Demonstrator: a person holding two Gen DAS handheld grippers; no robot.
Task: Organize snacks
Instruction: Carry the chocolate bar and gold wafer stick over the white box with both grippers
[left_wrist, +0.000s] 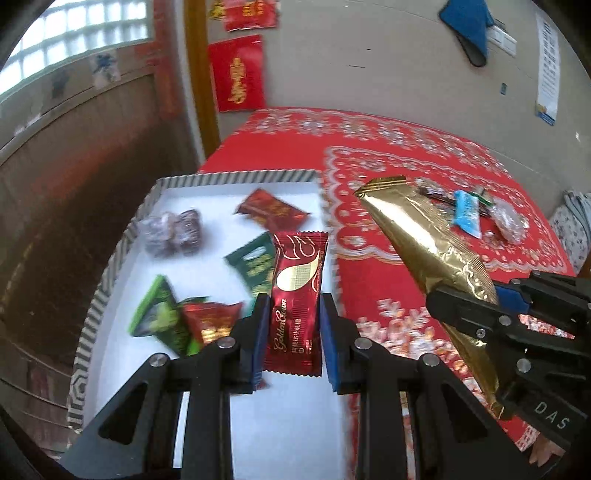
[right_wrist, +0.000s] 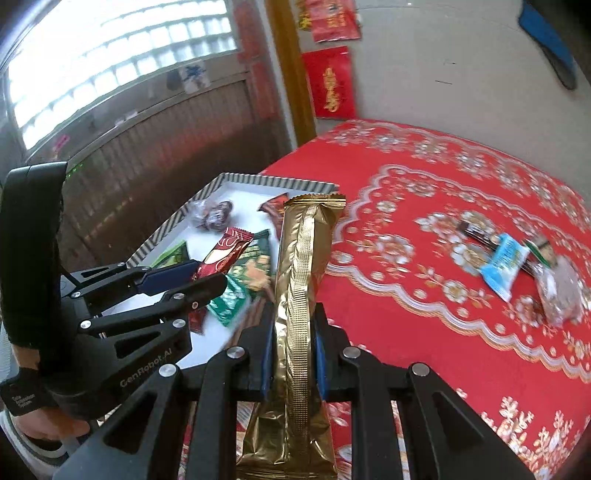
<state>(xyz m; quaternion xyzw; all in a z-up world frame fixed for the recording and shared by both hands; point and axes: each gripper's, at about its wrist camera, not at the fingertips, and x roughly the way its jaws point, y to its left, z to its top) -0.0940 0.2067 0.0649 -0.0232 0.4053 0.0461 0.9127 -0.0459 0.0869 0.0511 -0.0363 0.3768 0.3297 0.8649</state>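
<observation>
A red patterned tablecloth was spread below a pale wall. A red packet was clamped by the left gripper over the striped tray; a gold packet was clamped by the right gripper.

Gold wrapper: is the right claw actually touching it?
Touching. The right wrist view shows the right claw closed with both blue pads pressed against the gold wrapper, which stands upright between them.
</observation>
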